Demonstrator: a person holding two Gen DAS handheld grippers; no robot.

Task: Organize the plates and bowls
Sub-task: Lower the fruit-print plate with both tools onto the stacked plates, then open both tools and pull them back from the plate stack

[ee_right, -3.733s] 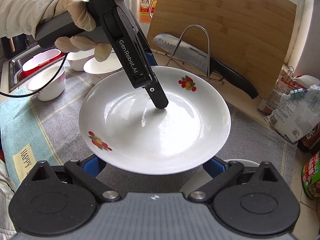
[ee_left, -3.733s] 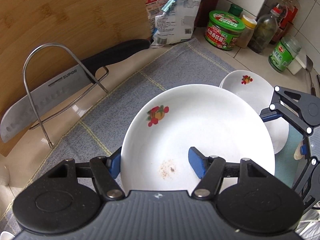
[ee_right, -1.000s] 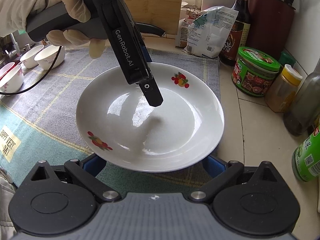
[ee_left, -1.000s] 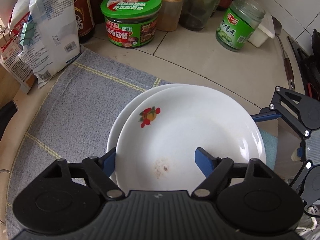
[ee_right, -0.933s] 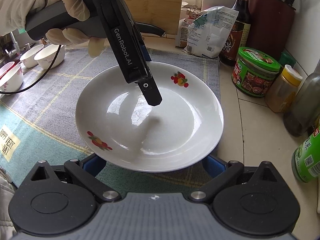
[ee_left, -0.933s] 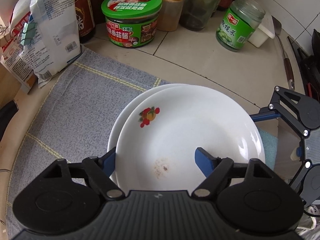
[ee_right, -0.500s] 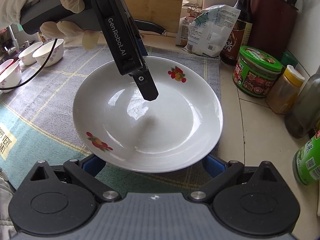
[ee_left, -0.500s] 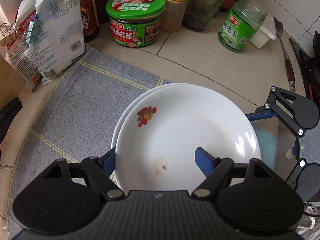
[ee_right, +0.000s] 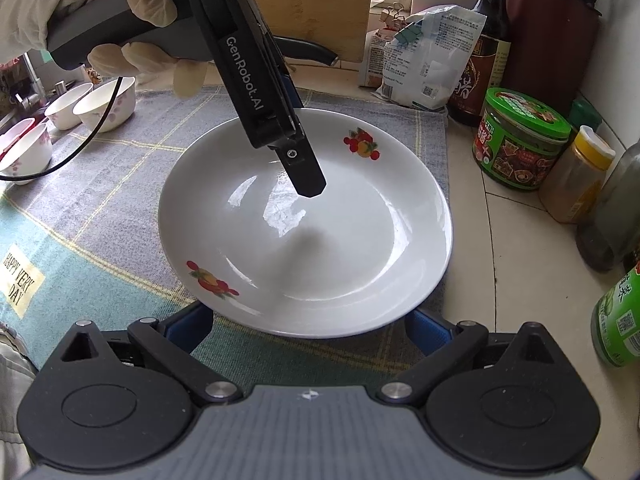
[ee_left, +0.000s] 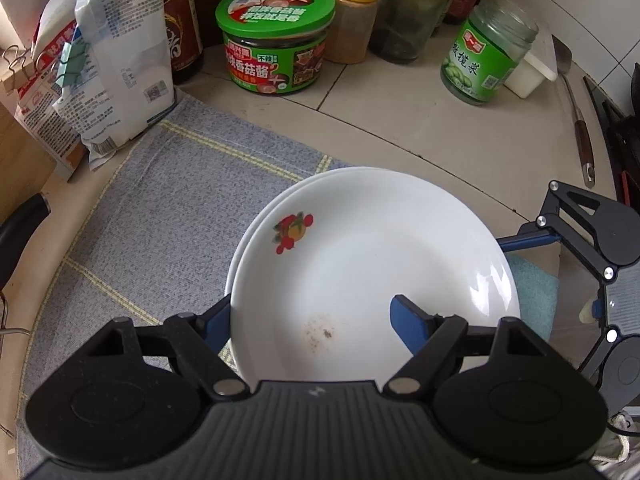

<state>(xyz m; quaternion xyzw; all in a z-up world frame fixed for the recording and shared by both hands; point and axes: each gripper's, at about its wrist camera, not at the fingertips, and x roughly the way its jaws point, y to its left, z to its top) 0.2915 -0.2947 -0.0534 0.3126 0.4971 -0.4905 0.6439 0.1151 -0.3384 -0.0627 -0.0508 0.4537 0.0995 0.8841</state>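
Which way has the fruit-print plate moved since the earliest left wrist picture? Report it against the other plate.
Yes. The fruit-print plate was left of the other plate; now it lies over it, only a rim crescent showing at left.

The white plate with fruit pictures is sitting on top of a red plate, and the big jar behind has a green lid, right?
Not quite. The plate underneath is white, not red; the left wrist view shows its rim peeking out beneath the white fruit-pattern plate. The big jar's lid is green.
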